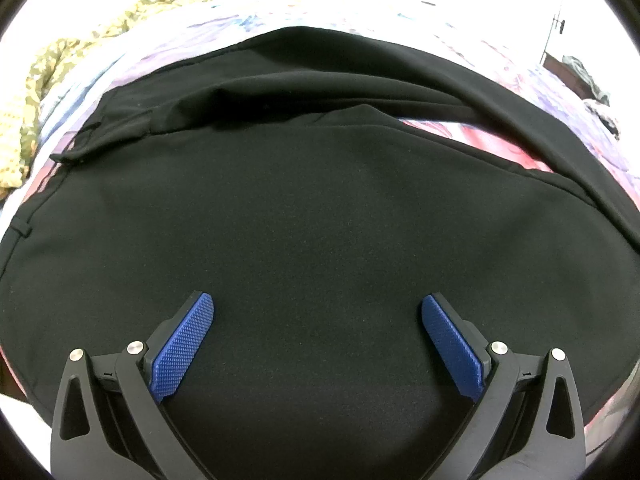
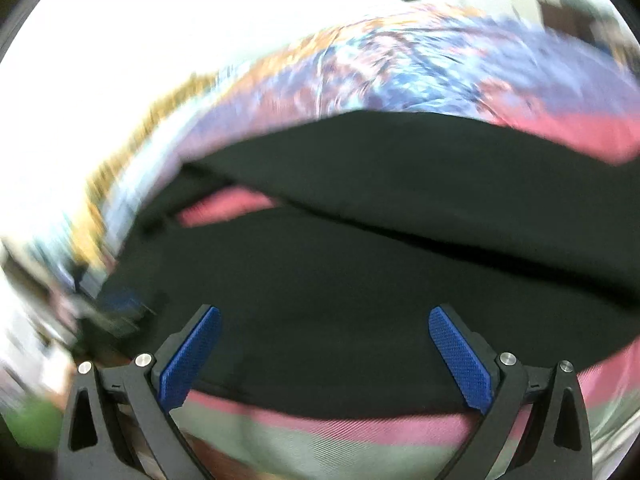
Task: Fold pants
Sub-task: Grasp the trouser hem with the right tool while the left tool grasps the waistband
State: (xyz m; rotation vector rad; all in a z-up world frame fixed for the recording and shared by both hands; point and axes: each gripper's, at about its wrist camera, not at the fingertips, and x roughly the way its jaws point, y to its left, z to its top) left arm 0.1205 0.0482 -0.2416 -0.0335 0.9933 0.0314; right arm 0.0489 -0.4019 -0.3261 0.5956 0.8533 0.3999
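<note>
Black pants (image 1: 304, 208) lie spread on a colourful patterned bedspread (image 1: 568, 92), filling most of the left wrist view. One leg (image 1: 360, 64) runs across the far side, with a strip of pink cover showing between the legs at the right. My left gripper (image 1: 318, 300) hovers open over the near black cloth, nothing between its blue pads (image 1: 184, 344). In the blurred right wrist view the pants (image 2: 360, 280) show two overlapping legs. My right gripper (image 2: 324, 312) is open above the near hem edge, holding nothing.
A camouflage-patterned garment (image 1: 36, 92) lies bunched at the far left of the bed. Dark furniture with clutter (image 1: 580, 72) stands at the far right. A pink and grey striped cover (image 2: 328, 436) shows below the pants' near edge in the right wrist view.
</note>
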